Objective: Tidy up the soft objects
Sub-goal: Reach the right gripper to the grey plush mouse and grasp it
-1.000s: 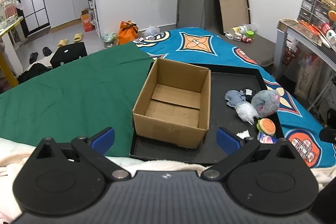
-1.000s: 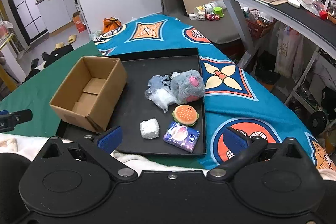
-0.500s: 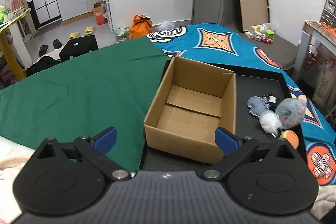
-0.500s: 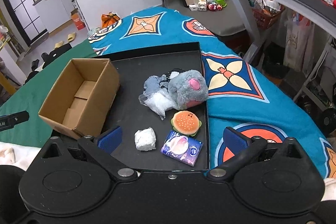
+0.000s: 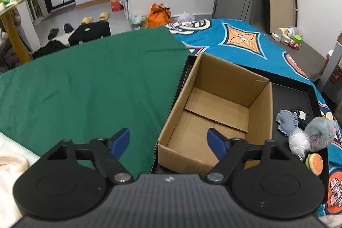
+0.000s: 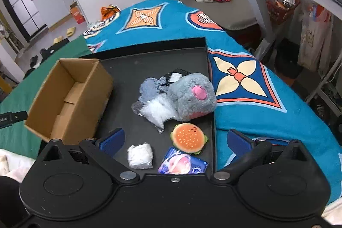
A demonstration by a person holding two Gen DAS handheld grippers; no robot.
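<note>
While the left tongs [image 5: 168, 140], just narrowed but grasping nothing, were held over the cardboard box [image 5: 215, 112], the soft toys [image 6: 190, 97] were seen right of it, under the released right tongs [image 6: 174, 140].

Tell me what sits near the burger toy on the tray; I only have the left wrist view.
Observer: A white wrapped bundle lies to the left of the burger toy, near the front edge of the tray.
Operator: List anything else there.
Observer: A blue and pink packet lies just in front of the burger toy.
Operator: Report the right gripper.
Observer: The right gripper is open and holds nothing, above those items.
</note>
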